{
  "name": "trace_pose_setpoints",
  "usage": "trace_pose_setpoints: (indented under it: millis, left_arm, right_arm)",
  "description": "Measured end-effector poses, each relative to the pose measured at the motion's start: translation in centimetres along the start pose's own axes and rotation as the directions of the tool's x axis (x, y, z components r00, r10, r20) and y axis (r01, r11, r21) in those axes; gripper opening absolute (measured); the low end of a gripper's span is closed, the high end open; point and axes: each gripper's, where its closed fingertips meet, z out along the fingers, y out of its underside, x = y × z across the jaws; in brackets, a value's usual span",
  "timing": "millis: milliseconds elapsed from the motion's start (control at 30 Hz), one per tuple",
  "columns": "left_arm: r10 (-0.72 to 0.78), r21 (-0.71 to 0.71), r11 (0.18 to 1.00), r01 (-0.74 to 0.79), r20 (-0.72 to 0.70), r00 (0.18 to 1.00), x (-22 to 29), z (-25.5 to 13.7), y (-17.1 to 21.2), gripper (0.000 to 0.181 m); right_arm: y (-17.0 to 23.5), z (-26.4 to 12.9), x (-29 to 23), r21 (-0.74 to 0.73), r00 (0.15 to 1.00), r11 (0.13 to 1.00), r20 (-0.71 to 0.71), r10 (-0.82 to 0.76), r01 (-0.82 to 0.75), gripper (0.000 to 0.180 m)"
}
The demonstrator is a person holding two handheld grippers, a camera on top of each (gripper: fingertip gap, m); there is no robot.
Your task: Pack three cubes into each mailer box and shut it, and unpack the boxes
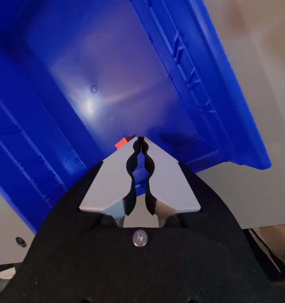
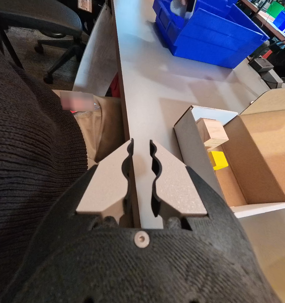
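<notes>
Left tool (image 1: 140,137) tips together inside blue bin (image 1: 59,114), red cube (image 1: 122,143) just beside its left finger, only right wrist view shows right tool (image 2: 141,142) apart over tabletop (image 2: 154,85) edge, open mailer box (image 2: 261,164) holding 1 wooden cube (image 2: 212,132), 1 yellow cube (image 2: 219,160)

Our left wrist view looks down at close range into a blue bin (image 1: 105,73). Our right wrist view faces along the tabletop (image 2: 151,82) edge from higher up, catching that bin (image 2: 209,41) farther off.

Red cube (image 1: 123,142) mostly hidden behind left tongs' (image 1: 140,138) finger; blue bin (image 1: 204,82) beyond, cut off by frame.
</notes>
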Motion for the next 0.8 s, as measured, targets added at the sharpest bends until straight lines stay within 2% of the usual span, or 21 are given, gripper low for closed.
trace_pose_setpoints:
  millis: [200, 267, 300, 400, 533, 633, 667, 700, 800]
  left_arm:
    - [0.017, 0.102, 0.994, -0.026, 0.083, 0.996, -1.3, -3.6, -2.1, 0.000]
    - [0.049, 0.094, 0.994, -0.062, 0.139, 0.989, -2.0, -4.2, -2.1, 0.000]
    - [0.063, 0.065, 0.995, -0.073, 0.150, 0.987, -2.3, -4.0, -1.8, 0.005]
    - [0.019, -0.095, 0.995, -0.011, 0.088, 0.996, -2.1, -1.8, 0.7, 0.044]
    - [-0.148, -0.164, 0.974, 0.158, 0.070, 0.986, -3.4, 0.7, 2.2, 0.055]
    - [-0.182, -0.208, 0.960, 0.185, 0.038, 0.983, -3.6, 1.5, 3.1, 0.056]
    - [-0.167, -0.219, 0.960, 0.173, 0.047, 0.985, -3.8, 1.6, 3.4, 0.047]
    - [-0.152, -0.223, 0.962, 0.158, 0.044, 0.987, -3.9, 1.5, 3.6, 0.027]
    - [-0.122, -0.166, 0.978, 0.130, 0.061, 0.991, -4.3, 0.6, 2.7, 0.025]
  right_arm:
    - [0.0, -0.1, -0.1, -0.001, 1.000, 1.000, 0.000, -0.005, 0.005, 0.019]
    - [0.0, -0.2, -0.1, 0.002, 1.000, 1.000, 0.001, -0.009, 0.009, 0.018]
    - [-0.1, -0.2, -0.2, 0.003, 1.000, 1.000, 0.002, -0.012, 0.012, 0.018]
    - [-0.2, -0.3, -0.4, 0.004, 1.000, 1.000, 0.005, -0.026, 0.026, 0.019]
    - [-0.2, -0.3, -0.4, -0.002, 0.999, 0.999, -0.006, -0.049, 0.049, 0.018]
    - [-0.2, -0.4, -0.4, -0.004, 0.999, 0.999, -0.010, -0.049, 0.049, 0.018]
    - [-0.2, -0.4, -0.3, -0.003, 0.999, 0.999, -0.010, -0.046, 0.046, 0.018]
    - [-0.1, -0.4, -0.3, -0.002, 0.999, 0.999, -0.008, -0.042, 0.042, 0.018]
    - [-0.1, -0.4, -0.3, -0.002, 1.000, 1.000, -0.004, -0.029, 0.029, 0.019]
